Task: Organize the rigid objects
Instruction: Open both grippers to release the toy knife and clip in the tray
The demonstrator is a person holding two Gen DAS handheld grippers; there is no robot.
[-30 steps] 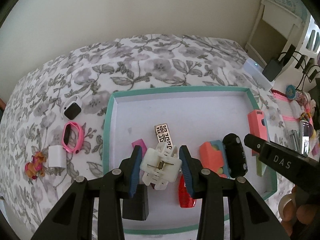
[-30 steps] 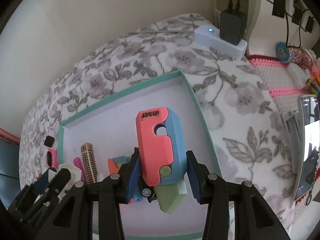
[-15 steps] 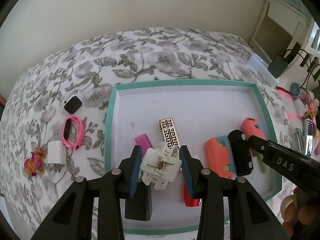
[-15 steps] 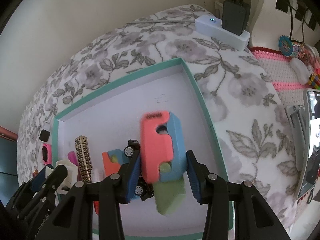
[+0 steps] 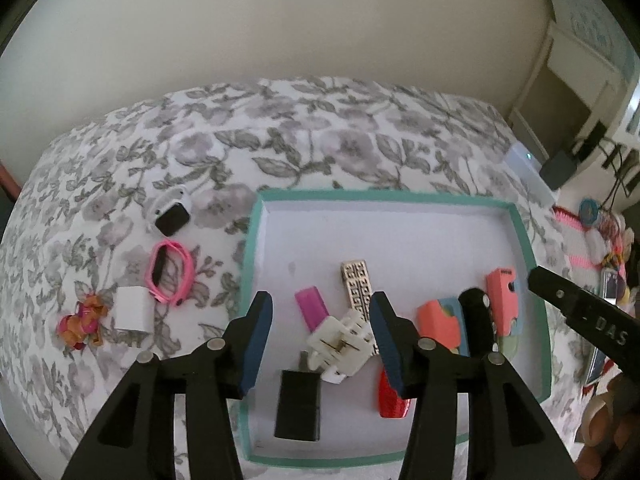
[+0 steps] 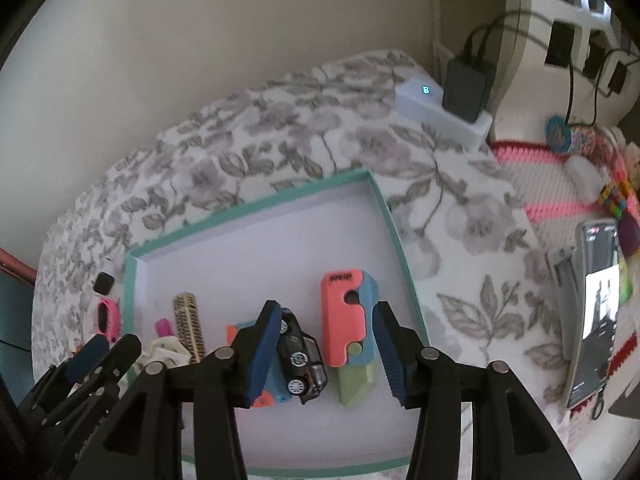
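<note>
A teal-rimmed white tray (image 5: 252, 240) (image 6: 384, 204) lies on a floral bedspread. My left gripper (image 5: 320, 342) is open above a white hair clip (image 5: 340, 342) that lies in the tray. My right gripper (image 6: 326, 354) is open above a coral and blue toy knife (image 6: 348, 316) with a green blade, lying in the tray beside a black toy car (image 6: 300, 356). The tray also holds a gold patterned bar (image 5: 358, 284), a magenta piece (image 5: 312, 308), a black block (image 5: 298, 404), a red comb (image 5: 392, 400) and a coral and blue block (image 5: 438, 324).
On the bedspread left of the tray lie a smartwatch (image 5: 172, 216), a pink band (image 5: 170, 272), a white charger (image 5: 134, 308) and a small toy figure (image 5: 82, 320). A white power strip (image 6: 440, 112), a pink mat and a phone (image 6: 598, 308) are at the right.
Both grippers have opened. The white hair clip and the coral and blue toy knife have dropped out of them and now lie in the tray. Both grippers have pulled back a little.
</note>
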